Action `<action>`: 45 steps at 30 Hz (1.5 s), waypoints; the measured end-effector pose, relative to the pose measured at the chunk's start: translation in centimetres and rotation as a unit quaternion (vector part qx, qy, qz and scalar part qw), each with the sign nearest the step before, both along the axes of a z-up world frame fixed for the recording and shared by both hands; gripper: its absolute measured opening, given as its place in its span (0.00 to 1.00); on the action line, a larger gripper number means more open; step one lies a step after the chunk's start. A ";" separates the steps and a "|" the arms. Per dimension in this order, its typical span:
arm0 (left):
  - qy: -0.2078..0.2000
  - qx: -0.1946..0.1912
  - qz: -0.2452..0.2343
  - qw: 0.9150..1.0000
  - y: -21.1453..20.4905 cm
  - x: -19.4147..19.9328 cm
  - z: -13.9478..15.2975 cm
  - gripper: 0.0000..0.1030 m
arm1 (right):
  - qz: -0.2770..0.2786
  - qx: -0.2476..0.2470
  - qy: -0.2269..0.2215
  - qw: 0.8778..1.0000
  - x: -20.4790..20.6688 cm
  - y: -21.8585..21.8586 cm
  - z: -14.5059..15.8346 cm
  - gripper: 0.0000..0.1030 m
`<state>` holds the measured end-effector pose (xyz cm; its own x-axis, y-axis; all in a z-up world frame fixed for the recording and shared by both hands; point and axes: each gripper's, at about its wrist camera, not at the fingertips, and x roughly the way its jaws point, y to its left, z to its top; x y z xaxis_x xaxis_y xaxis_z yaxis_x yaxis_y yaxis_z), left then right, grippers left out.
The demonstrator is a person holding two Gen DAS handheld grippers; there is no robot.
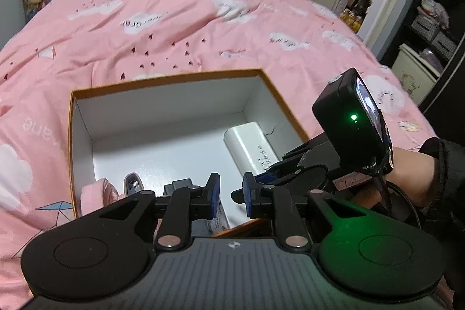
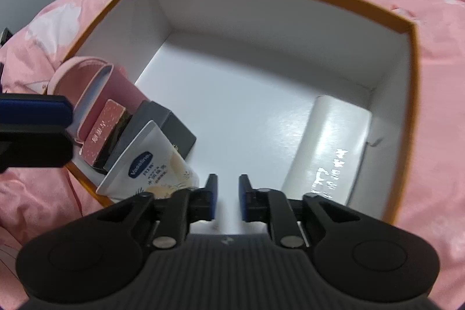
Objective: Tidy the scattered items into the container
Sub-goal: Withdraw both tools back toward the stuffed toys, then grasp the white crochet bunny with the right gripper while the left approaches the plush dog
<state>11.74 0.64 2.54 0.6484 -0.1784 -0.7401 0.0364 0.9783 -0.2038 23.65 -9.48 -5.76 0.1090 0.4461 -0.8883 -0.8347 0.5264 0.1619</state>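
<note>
While right claw gapes empty, Vaseline tube just left

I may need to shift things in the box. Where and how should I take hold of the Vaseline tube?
Probably grip the Vaseline tube by its flat sealed end, which sticks up against the box wall. Come from above, one tool finger on each flat face. Its lower end lies half hidden behind the right tool.

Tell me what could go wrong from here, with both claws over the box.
1. The left claw and right claw sit close together above the orange-rimmed box; they may collide.
2. The Vaseline tube, pink box and dark box lean in one corner; a nudge might topple them.
3. The box rests on a soft pink duvet; pressing its rim could tip it.
</note>
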 end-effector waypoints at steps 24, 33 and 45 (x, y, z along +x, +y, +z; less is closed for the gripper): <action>0.047 -0.133 -0.125 0.982 -2.4 -5.6 -3.4 0.62 | -0.280 0.077 -0.090 0.953 -9.7 -16.7 3.9 0.32; 0.058 -0.053 -0.124 0.989 -5.0 -6.0 -4.5 0.64 | -0.302 0.116 -0.052 0.945 -12.6 -18.9 3.5 0.40; 0.105 -0.012 -0.016 0.994 0.0 -7.0 -5.9 0.62 | -0.137 0.130 -0.136 0.972 -17.0 -10.8 6.1 0.48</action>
